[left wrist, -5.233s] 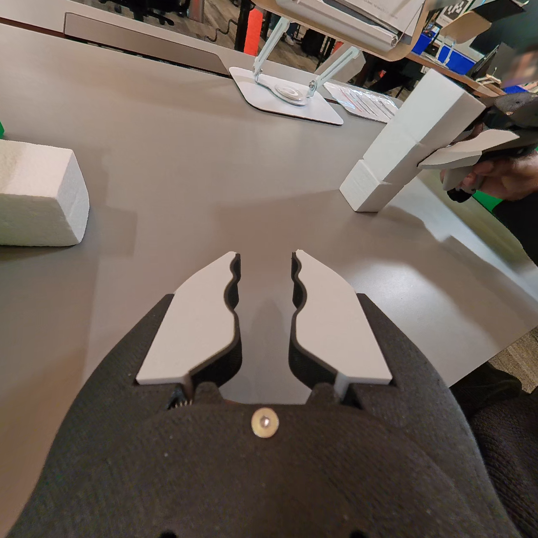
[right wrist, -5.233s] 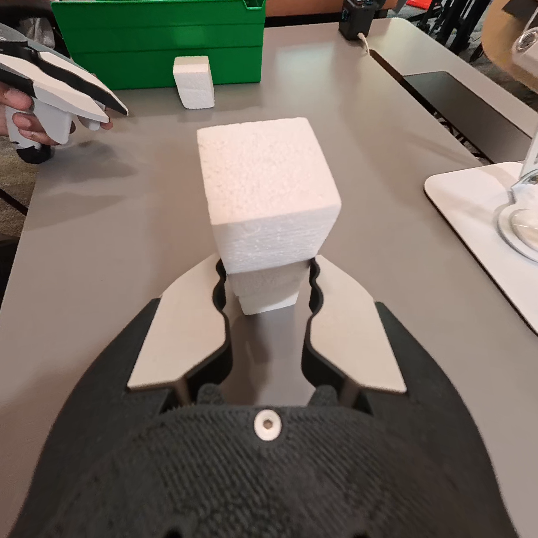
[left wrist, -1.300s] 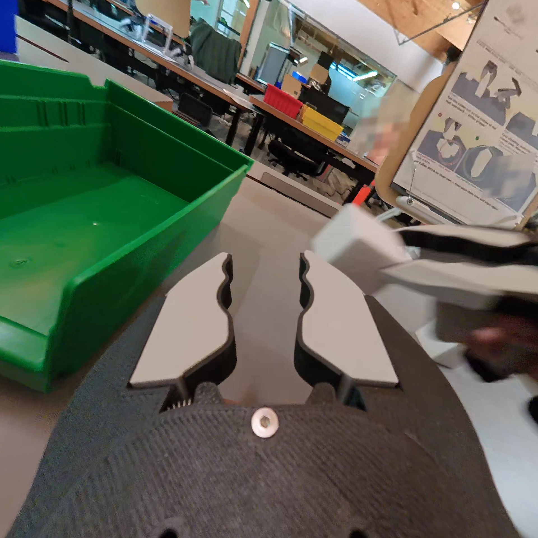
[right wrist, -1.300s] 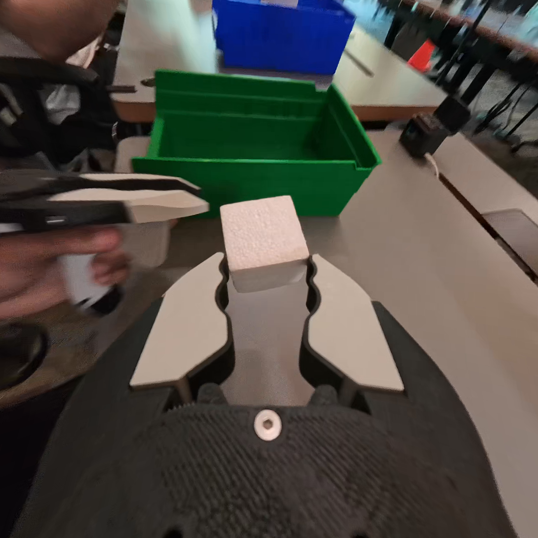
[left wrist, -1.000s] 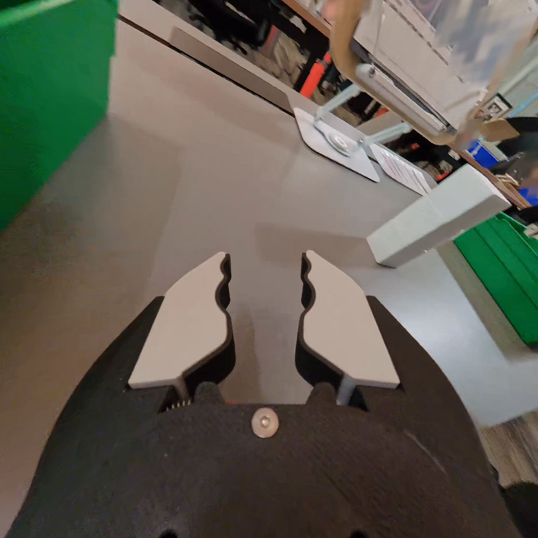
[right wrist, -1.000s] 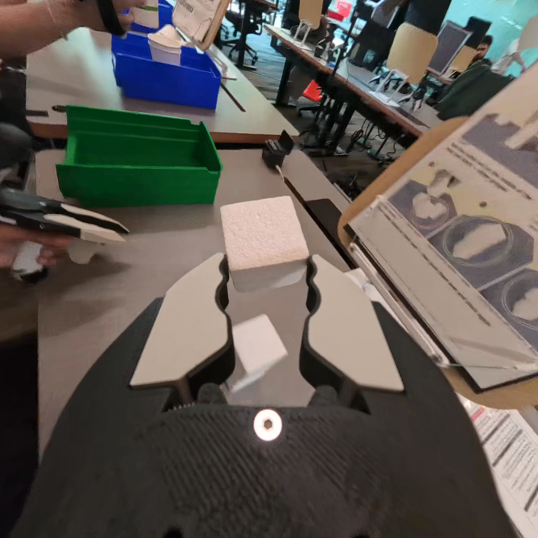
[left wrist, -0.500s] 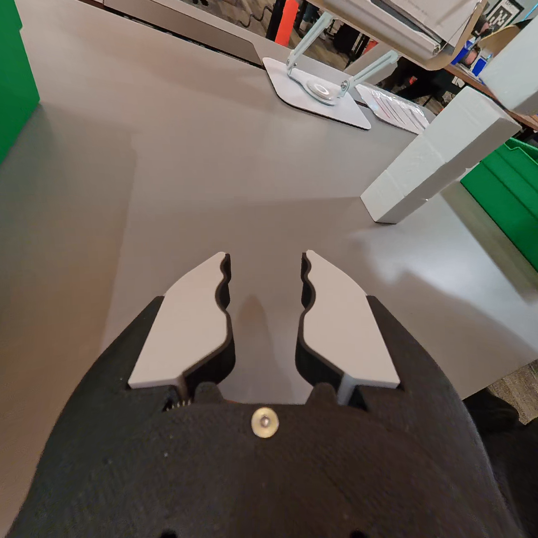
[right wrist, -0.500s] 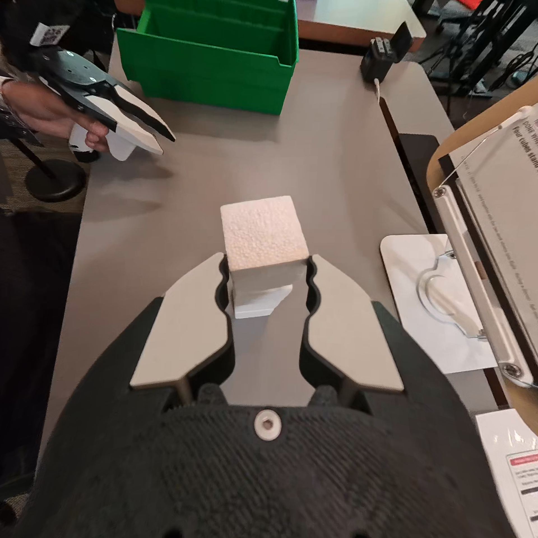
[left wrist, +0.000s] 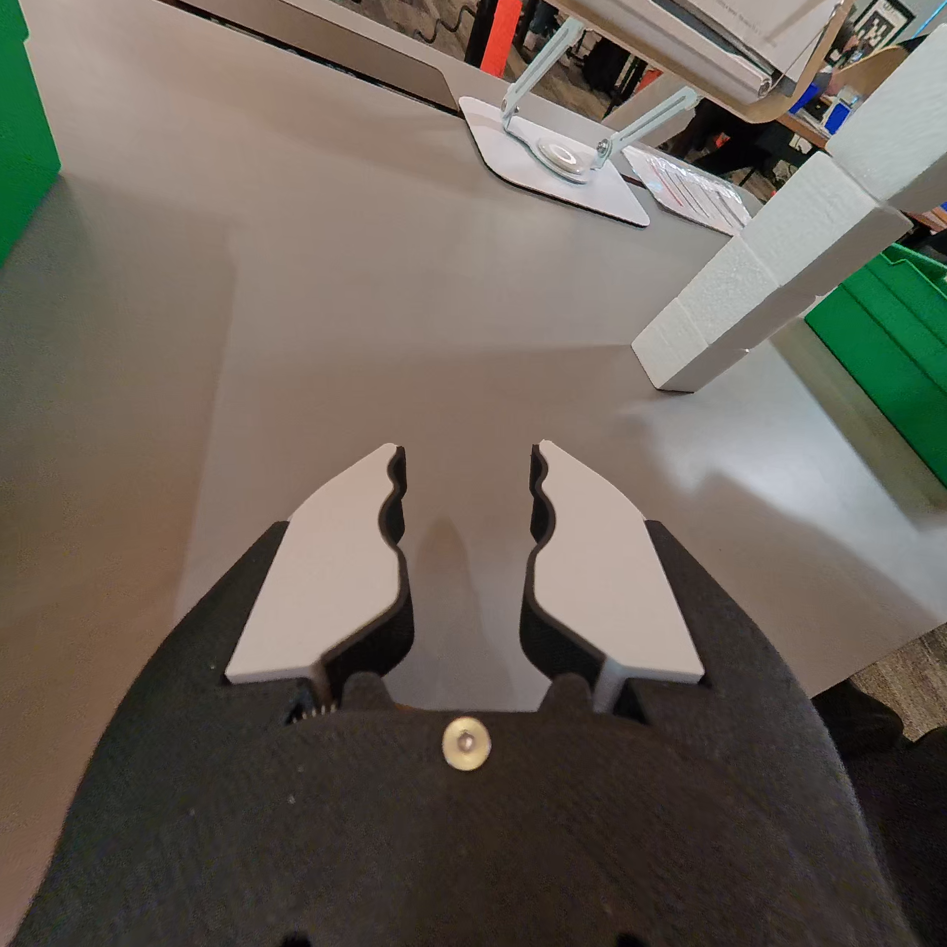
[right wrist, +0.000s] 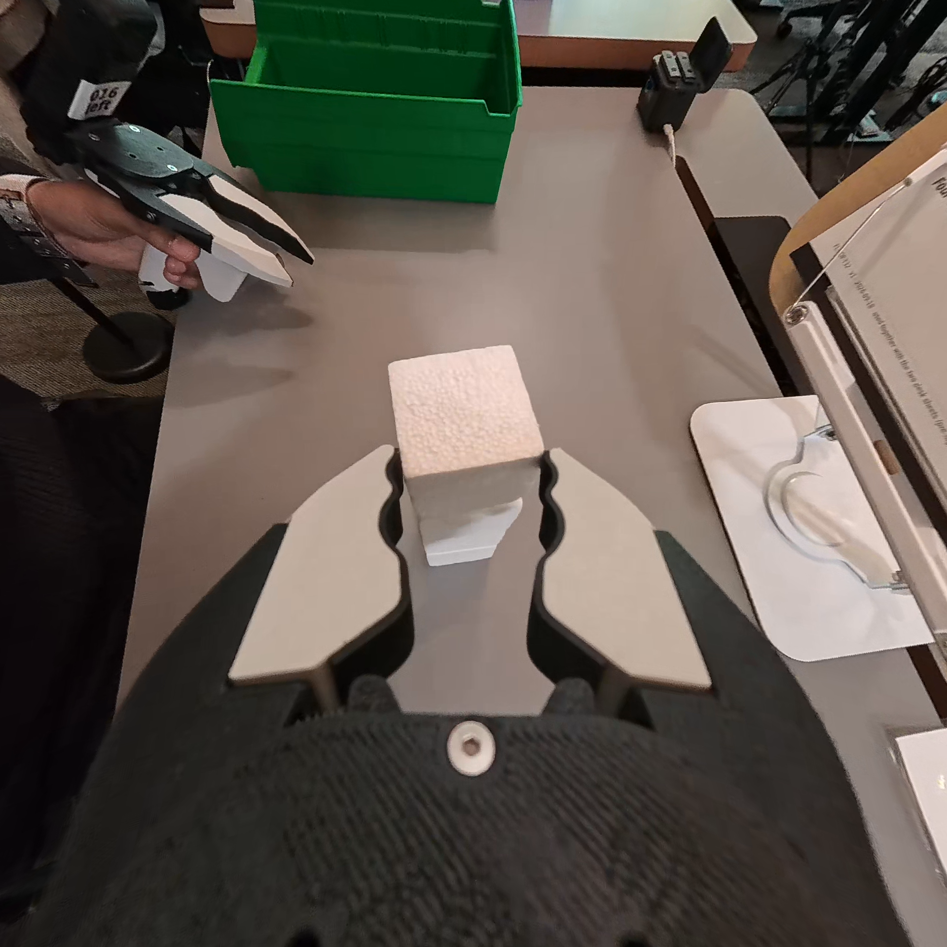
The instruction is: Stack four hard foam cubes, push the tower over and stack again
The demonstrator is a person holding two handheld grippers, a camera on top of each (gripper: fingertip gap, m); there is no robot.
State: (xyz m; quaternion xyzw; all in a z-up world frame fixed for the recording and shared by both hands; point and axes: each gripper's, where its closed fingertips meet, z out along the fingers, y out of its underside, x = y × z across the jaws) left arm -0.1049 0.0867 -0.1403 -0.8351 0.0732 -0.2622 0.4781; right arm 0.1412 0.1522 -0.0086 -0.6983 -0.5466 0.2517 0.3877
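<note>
While foam cube (right wrist: 464, 420) clamped (right hand-held gripper (right wrist: 467, 464)), left (left wrist: 467, 456) empty.

The left gripper (left wrist: 467, 456) hangs over the grey surface (left wrist: 333, 287), its jaws parted with only bare surface showing between them. Ahead and to the right of the jaws stands a stack of white foam blocks (left wrist: 758, 287), its foot on the surface, leaning away toward the upper right, where another foam block (left wrist: 902, 118) sits at its top. Right of the stack lies a green bin (left wrist: 891, 338). Far ahead of the jaws rests a white stand base (left wrist: 553, 164). A green edge (left wrist: 20, 128) shows far left.
</note>
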